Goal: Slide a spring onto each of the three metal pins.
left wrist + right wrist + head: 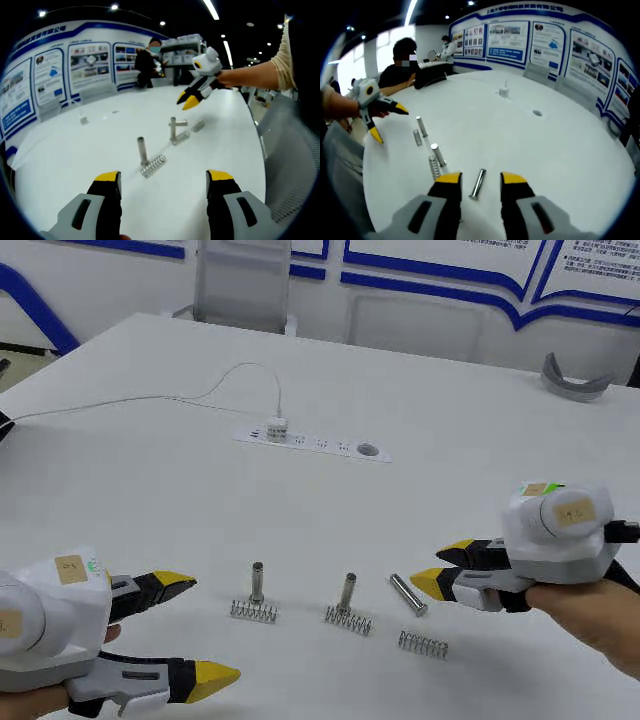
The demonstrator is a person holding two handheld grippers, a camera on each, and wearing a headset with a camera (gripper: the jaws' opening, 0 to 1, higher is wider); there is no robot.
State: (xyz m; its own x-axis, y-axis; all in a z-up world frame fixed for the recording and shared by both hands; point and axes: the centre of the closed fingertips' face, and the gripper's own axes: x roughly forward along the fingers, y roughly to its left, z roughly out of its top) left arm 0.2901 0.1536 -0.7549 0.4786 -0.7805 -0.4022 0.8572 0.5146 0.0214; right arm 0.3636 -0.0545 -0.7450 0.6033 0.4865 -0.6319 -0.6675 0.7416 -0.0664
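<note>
1. Springs [253, 611] [348, 619] [422, 644]: lie on a broad white table [450, 500], blue-trimmed wall posters [547, 42] beyond.
2. Power strip [315, 443]: sits mid-table, white cable [200, 395] plugged in.
3. Left gripper [212, 628]: jaws spread wide, empty.
4. Right gripper [435, 565]: jaws spread, empty, near the lying pin [408, 594].
5. Upright pins [257, 580] [347, 590]: one spring flat at each foot; third spring beside the lying pin.

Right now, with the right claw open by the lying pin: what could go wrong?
1. The lying pin is round and sits just ahead of the open right claw. If the claw closes off-centre, the pin could roll away.
2. The left pin and middle pin stand upright, with the left spring and middle spring lying at their bases. Grabbing a spring could knock a pin over.
</note>
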